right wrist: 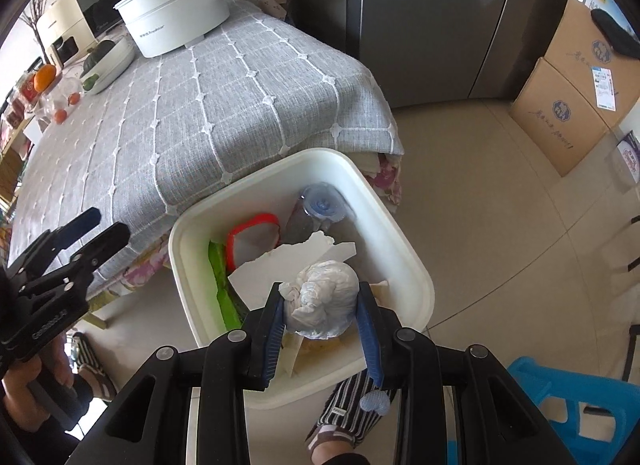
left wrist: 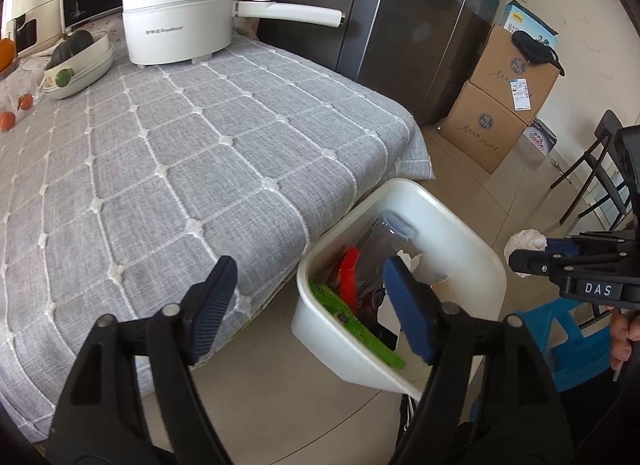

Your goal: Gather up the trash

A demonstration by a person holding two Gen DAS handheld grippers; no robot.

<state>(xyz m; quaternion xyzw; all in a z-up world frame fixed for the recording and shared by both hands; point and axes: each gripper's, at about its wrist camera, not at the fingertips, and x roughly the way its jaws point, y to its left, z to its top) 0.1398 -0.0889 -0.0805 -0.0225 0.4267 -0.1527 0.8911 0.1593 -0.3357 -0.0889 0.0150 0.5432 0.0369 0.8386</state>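
A white waste bin (right wrist: 404, 253) stands on the floor at the corner of the grey-clothed table (right wrist: 224, 105). In it lie a clear bottle with a blue cap (right wrist: 320, 205), a red-rimmed piece (right wrist: 252, 221), a green strip (right wrist: 222, 281) and torn white card (right wrist: 292, 261). My right gripper (right wrist: 320, 297) is shut on a crumpled white paper ball (right wrist: 324, 305), held over the bin's near side. My left gripper (left wrist: 310, 301) is open and empty, hovering between the table edge and the bin (left wrist: 340, 337). In the left wrist view the paper ball (left wrist: 524, 239) shows at the right.
A white electric pot (left wrist: 180, 25) and a bowl of vegetables (left wrist: 76, 61) sit at the table's far end. A steel fridge (left wrist: 420, 25), stacked cardboard boxes (left wrist: 500, 105), a blue stool (right wrist: 580, 405), a black chair (left wrist: 600, 177) and the person's striped slipper (right wrist: 348, 405) surround the bin.
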